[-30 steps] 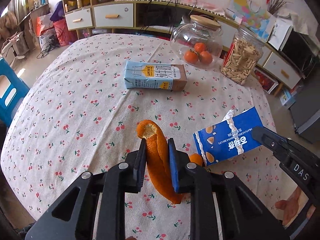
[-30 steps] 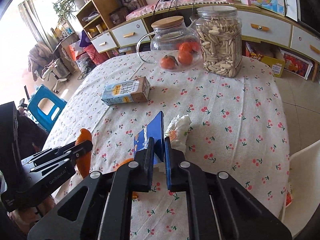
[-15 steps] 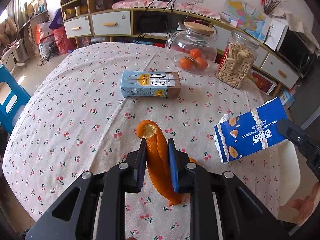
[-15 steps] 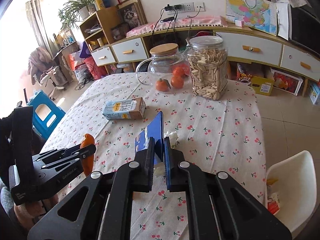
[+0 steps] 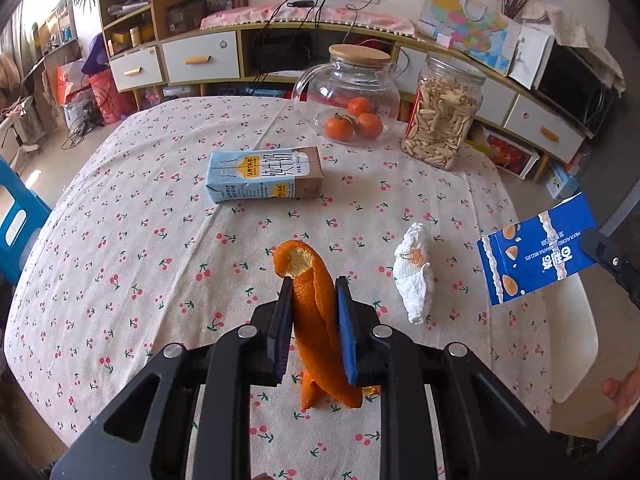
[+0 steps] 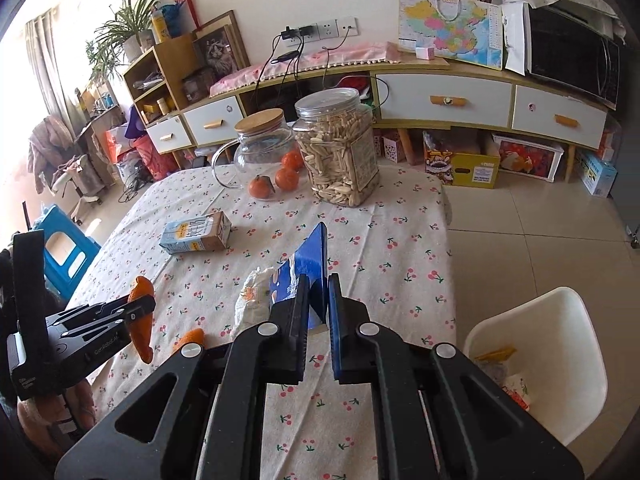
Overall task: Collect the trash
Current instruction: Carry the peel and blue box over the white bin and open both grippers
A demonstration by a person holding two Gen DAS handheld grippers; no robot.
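Pinching orange peel (image 5: 316, 320) upright between left jaws; right jaws clamp blue carton (image 6: 312, 276).

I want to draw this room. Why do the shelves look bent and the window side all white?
Left wrist view: the fisheye lens bows the long wooden cabinet and rounds the cherry-print tablecloth; dark corners frame it. Right wrist view: daylight washes out the curtained window into white glare, while the clear plastic seed jar stays sharp.
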